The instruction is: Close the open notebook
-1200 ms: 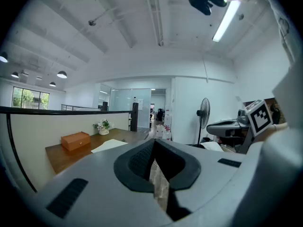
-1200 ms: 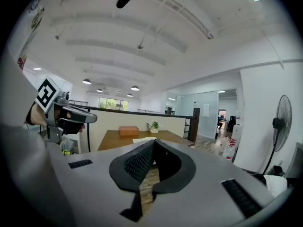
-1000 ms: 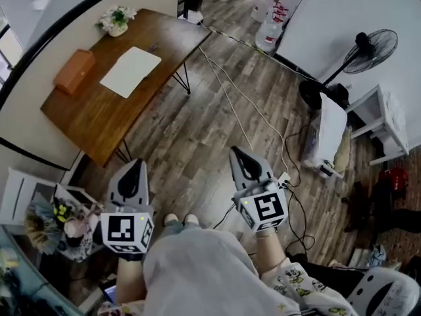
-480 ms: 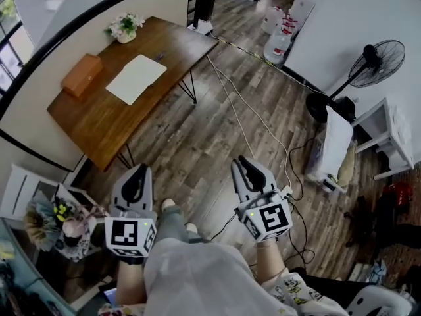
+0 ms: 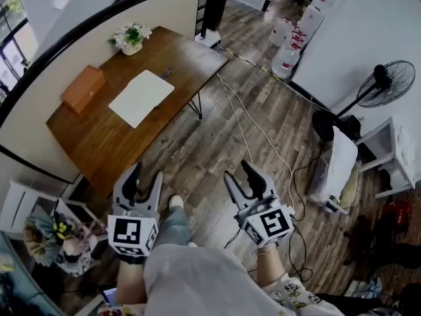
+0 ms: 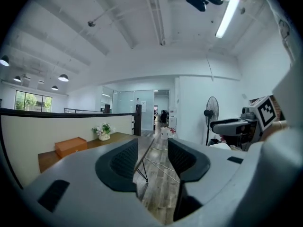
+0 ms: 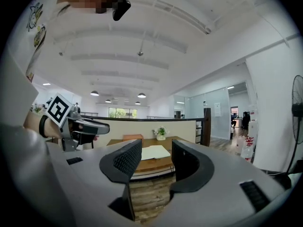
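The open notebook (image 5: pixel 141 97) lies flat with white pages up on the brown wooden table (image 5: pixel 99 137), well ahead of both grippers; the right gripper view shows the notebook (image 7: pixel 154 152) far off between the jaws. My left gripper (image 5: pixel 145 180) is held over the floor near the table's front corner, my right gripper (image 5: pixel 241 178) to its right. Both have just been opening their jaws, and nothing is between them. In the left gripper view the gripper (image 6: pixel 152 160) points along the table's edge.
An orange box (image 5: pixel 83 89) and a flower pot (image 5: pixel 131 38) stand on the table beside the notebook. Cables (image 5: pixel 263 133) run across the wood floor. A standing fan (image 5: pixel 388 84), water bottles (image 5: pixel 289 41) and a white unit (image 5: pixel 339 160) are at the right. A cluttered shelf (image 5: pixel 46 236) is at lower left.
Both grippers were shut one second ago and now stand open. The person has walked forward, so the table and notebook appear closer and lower in the head view.
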A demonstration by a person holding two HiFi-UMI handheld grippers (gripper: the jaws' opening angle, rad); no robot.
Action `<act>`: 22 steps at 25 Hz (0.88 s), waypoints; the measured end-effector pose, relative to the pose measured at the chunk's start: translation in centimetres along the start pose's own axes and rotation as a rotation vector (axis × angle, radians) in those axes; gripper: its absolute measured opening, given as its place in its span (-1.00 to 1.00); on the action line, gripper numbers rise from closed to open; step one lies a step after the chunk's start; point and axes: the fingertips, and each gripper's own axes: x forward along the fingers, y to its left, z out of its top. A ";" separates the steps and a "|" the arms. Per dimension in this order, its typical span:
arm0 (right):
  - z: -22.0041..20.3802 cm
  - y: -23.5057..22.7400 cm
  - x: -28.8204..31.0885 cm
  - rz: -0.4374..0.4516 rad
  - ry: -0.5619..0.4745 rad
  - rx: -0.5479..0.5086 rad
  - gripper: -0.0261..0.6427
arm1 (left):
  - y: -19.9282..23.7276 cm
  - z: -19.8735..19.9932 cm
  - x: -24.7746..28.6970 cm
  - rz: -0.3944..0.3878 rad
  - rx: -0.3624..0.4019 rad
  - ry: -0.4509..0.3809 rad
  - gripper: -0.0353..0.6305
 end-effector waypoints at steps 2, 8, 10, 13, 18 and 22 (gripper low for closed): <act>0.6 -0.9 3.0 0.007 -0.007 0.013 -0.37 | 1.9 0.5 2.5 -0.002 -0.006 -0.001 -0.28; 2.6 -3.4 11.6 0.027 -0.019 0.034 -0.23 | 8.0 2.4 8.8 0.004 -0.014 -0.007 -0.03; 3.0 -3.9 14.1 0.034 -0.021 0.039 -0.21 | 9.9 2.9 10.3 0.010 -0.016 -0.009 -0.01; 3.2 -3.8 17.2 0.046 -0.011 0.039 -0.19 | 12.6 2.9 11.7 0.019 -0.019 0.001 0.00; 3.3 -3.4 21.4 0.080 0.040 0.018 -0.15 | 15.7 2.5 13.3 0.041 -0.073 0.003 0.04; 3.1 -3.2 24.3 0.128 0.068 0.019 -0.14 | 17.7 1.7 14.0 0.081 -0.103 0.018 0.06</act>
